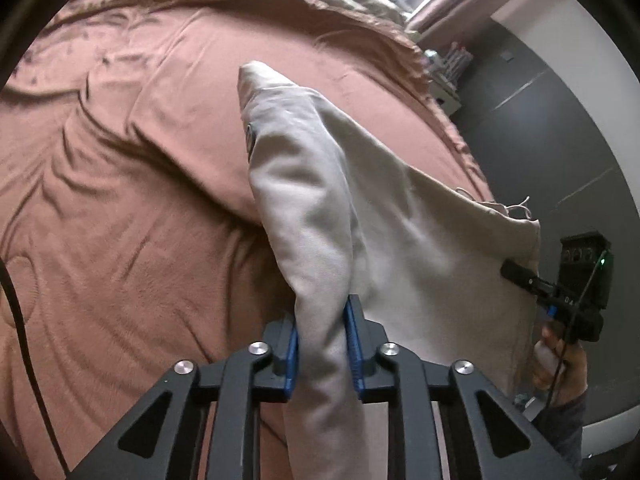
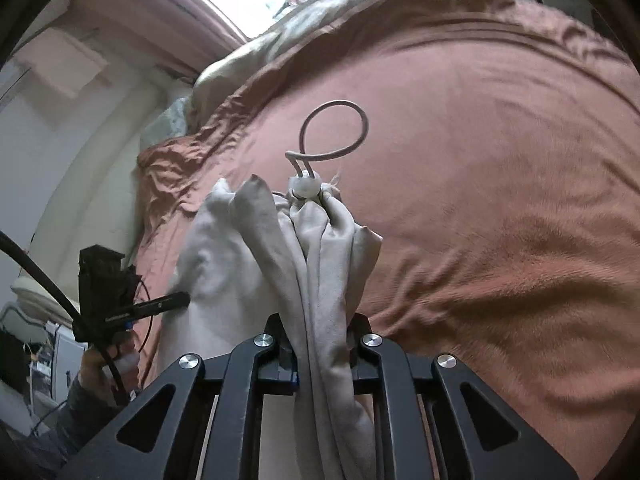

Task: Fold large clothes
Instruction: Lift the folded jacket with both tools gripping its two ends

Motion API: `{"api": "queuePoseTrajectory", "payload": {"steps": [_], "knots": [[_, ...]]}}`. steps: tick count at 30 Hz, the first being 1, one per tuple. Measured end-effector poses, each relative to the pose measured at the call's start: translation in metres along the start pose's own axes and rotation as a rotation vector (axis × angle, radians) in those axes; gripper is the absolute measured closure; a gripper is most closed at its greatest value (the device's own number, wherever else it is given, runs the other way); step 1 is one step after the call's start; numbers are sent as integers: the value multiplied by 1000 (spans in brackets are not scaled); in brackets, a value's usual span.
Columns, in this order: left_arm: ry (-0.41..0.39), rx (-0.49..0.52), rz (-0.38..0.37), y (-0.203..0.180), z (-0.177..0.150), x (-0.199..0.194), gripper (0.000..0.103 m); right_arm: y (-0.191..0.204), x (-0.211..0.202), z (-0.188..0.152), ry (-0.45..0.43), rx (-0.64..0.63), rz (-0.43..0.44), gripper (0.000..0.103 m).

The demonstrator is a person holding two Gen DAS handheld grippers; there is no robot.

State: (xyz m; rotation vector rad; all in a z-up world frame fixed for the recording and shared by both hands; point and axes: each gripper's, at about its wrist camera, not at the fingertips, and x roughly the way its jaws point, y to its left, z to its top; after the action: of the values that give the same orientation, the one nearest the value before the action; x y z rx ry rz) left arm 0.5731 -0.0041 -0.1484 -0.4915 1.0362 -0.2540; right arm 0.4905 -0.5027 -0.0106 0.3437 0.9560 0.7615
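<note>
**Desk:** What is each tool doing?

**Photographer:** The left gripper (image 1: 322, 344) is clamped on a thick bunched fold of the beige garment (image 1: 400, 248), its blue pads (image 1: 352, 340) pressing the cloth from both sides. The right gripper (image 2: 320, 344) pinches a gathered bundle of the same garment (image 2: 316, 264). A white drawcord loop (image 2: 336, 128) and its toggle (image 2: 304, 188) stick up from the far end of that bundle.

**Desk:** Where is the garment?

**Photographer:** Lifted over the rust-coloured bedspread (image 1: 120, 220), stretched as a sheet between the two tools. In the left wrist view its frayed upper edge runs right to the other tool, and a narrow end points toward the far side of the bed.

**Desk:** Room to move?

**Photographer:** The bedspread lies wide and bare to the left in the left wrist view and to the right in the right wrist view (image 2: 500, 200). The bed's rumpled edge falls away just beyond the garment, toward a grey wall (image 1: 560, 140) on one side and a pale wall (image 2: 80, 180) on the other. A crumpled olive cover (image 2: 280, 40) lies at the far end.
</note>
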Motion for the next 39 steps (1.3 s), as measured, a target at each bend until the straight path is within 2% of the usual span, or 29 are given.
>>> {"api": "queuePoseTrajectory", "payload": {"steps": [4,9,17,25,30,36,39], "knots": [[-53,34,-21,-24,-8,-33,87,17,-34,-24,-63,-28,13,94],[-107,81,-57,-64,-16,-65,90,20,-83,-53,-142,-40,19,95],[-158,166,-143,-143,-33,-99,92,27,-194,-91,-299,-79,-3,95],[-173,251,-208,-235,-46,-95,92,24,-297,-117,-423,-103,-92,95],[-170,279,-242,-287,-52,-86,92,11,-350,-131,-465,-95,-124,95],[-157,313,-279,-338,-57,-65,92,-4,-395,-144,-508,-92,-184,95],[-146,331,-299,-359,-59,-47,92,-3,-405,-146,-522,-88,-210,95]]}}
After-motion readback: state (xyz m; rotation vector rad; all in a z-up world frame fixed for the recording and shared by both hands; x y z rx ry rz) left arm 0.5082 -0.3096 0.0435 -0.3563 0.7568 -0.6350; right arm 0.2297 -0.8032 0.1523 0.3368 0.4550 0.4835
